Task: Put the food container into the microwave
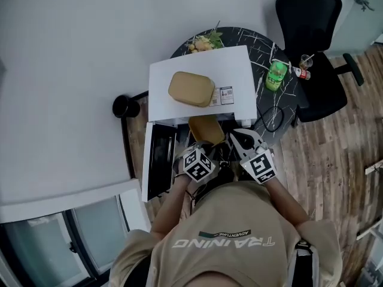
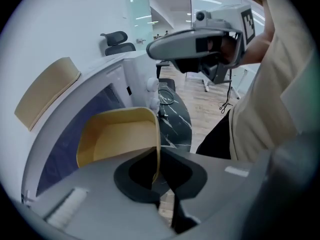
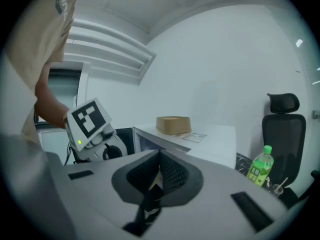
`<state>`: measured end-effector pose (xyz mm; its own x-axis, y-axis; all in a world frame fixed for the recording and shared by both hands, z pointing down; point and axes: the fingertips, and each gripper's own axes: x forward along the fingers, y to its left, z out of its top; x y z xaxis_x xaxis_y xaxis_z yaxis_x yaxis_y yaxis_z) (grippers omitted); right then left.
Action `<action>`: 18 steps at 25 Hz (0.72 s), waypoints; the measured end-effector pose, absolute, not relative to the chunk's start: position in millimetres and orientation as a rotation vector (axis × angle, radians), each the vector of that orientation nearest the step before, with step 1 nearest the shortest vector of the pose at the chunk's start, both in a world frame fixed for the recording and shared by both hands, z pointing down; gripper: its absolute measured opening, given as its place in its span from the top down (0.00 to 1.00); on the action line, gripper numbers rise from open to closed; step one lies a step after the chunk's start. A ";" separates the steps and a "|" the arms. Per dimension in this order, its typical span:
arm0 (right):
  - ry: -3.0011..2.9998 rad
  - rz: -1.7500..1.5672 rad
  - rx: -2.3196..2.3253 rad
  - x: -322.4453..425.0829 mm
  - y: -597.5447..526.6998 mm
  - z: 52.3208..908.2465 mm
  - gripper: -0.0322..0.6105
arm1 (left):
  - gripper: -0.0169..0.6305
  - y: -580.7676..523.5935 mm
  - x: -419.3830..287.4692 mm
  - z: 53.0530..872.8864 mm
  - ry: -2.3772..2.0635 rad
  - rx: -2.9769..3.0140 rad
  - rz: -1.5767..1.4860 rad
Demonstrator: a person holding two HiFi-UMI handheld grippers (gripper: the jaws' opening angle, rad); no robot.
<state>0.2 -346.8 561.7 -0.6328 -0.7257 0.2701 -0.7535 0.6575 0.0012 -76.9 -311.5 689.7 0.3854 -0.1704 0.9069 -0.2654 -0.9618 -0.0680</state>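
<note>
A yellow open food container (image 1: 206,129) hangs in front of the white microwave (image 1: 239,70), level with its open front. My left gripper (image 1: 204,146) is shut on the container's near wall; in the left gripper view that wall (image 2: 122,134) runs down between the jaws of the left gripper (image 2: 156,178). The microwave door (image 1: 158,160) is swung open to the left. My right gripper (image 1: 239,136) is just right of the container, jaws together and holding nothing; it shows as the right gripper (image 3: 159,173) in its own view. The cavity is hidden.
A tan lidded box (image 1: 191,88) rests on the microwave's top. On the black marble table (image 1: 281,109) are a green bottle (image 1: 276,75), a cable and flowers (image 1: 204,42). A black office chair (image 1: 314,34) is behind the table.
</note>
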 end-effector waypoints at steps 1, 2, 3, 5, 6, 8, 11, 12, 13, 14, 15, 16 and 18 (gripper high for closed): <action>-2.628 0.161 1.204 -1.3 -347.6 556.1 0.93 | 0.95 -318.2 -79.1 692.9 -0.399 2.546 1.659; -2.626 0.155 1.207 -3.3 -349.0 551.2 0.93 | 0.95 -326.4 -81.3 696.4 -0.402 2.551 1.674; -2.625 0.147 1.206 -5.8 -350.9 547.3 0.93 | 0.95 -335.5 -83.7 700.2 -0.407 2.555 1.690; -2.626 0.137 1.205 -11.3 -355.5 542.1 0.93 | 0.95 -352.3 -87.6 707.5 -0.408 2.559 1.712; -2.626 0.140 1.211 -12.8 -358.3 540.7 0.93 | 0.95 -359.6 -88.4 710.5 -0.406 2.559 1.714; -2.618 0.160 1.235 -13.3 -365.0 539.2 0.93 | 0.95 -375.7 -89.0 715.1 -0.416 2.563 1.714; -2.611 0.197 1.283 -13.0 -373.7 535.2 0.94 | 0.95 -402.3 -91.3 723.6 -0.462 2.584 1.748; -2.606 0.203 1.297 -13.1 -376.0 534.2 0.94 | 0.95 -409.8 -92.1 727.9 -0.471 2.591 1.760; -2.599 0.205 1.309 -13.2 -377.9 533.6 0.93 | 0.95 -416.1 -92.7 732.0 -0.475 2.596 1.766; -2.590 0.206 1.321 -13.2 -379.1 533.1 0.93 | 0.95 -421.2 -93.3 735.2 -0.477 2.599 1.770; -2.580 0.208 1.332 -13.0 -379.9 532.6 0.93 | 0.95 -425.4 -93.9 737.2 -0.478 2.602 1.776; -2.571 0.210 1.343 -12.8 -380.5 532.3 0.93 | 0.95 -428.9 -95.1 738.8 -0.476 2.603 1.787; -2.555 0.219 1.366 -12.2 -382.2 532.6 0.93 | 0.95 -435.0 -99.3 745.1 -0.465 2.597 1.820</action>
